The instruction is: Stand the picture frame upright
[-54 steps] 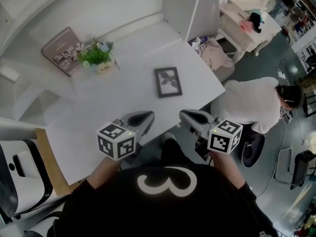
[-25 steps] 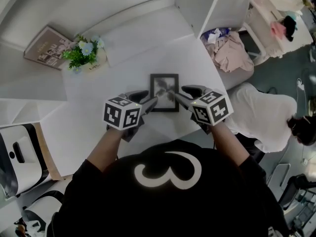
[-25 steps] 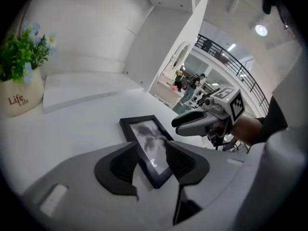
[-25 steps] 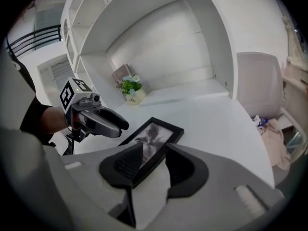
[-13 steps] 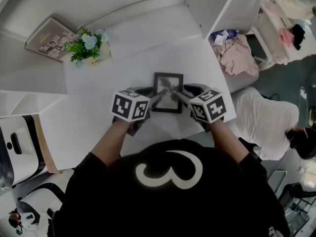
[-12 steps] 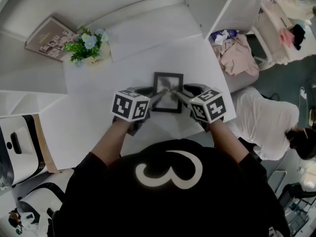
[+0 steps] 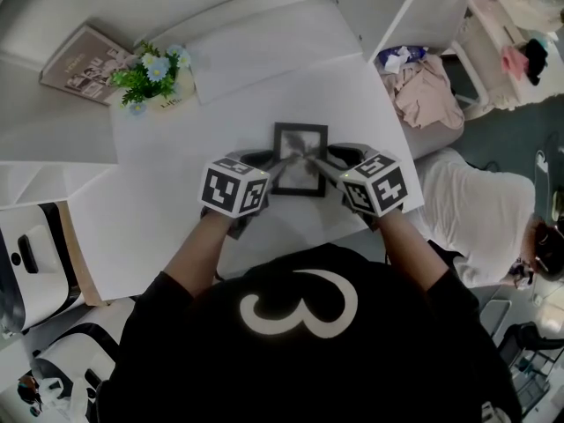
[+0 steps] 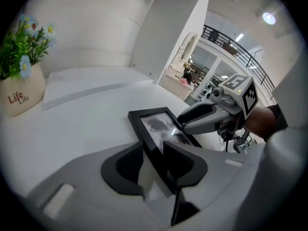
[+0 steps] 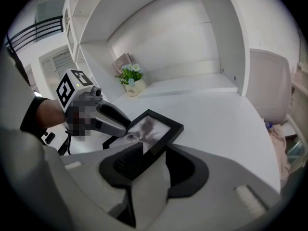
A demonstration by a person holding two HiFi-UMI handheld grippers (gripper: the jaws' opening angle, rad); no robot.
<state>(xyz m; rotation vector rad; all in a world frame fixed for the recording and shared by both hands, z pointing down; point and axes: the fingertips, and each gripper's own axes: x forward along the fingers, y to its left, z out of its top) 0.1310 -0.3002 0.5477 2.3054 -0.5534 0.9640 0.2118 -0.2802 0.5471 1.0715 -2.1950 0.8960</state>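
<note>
A small black picture frame (image 7: 300, 148) with a grey print lies near the front of the white table (image 7: 167, 192). My left gripper (image 7: 275, 166) is at its left edge and my right gripper (image 7: 324, 164) at its right edge. In the left gripper view the frame's edge (image 8: 151, 129) fills the narrow gap of my left gripper (image 8: 154, 153), whose jaws are closing on it. In the right gripper view the frame (image 9: 154, 126) runs in between the jaws of my right gripper (image 9: 156, 158), which pinch its edge.
A flower pot (image 7: 159, 82) and a leaning photo book (image 7: 84, 60) stand at the table's back left. A white upright panel (image 7: 397, 7) rises at the back right, with a chair with clothes (image 7: 423, 95) beyond it. A person in white (image 7: 476, 218) sits to the right.
Both grippers came forward from the table's front edge to the frame and now flank it, one on each side. In the last half second they hardly moved.
</note>
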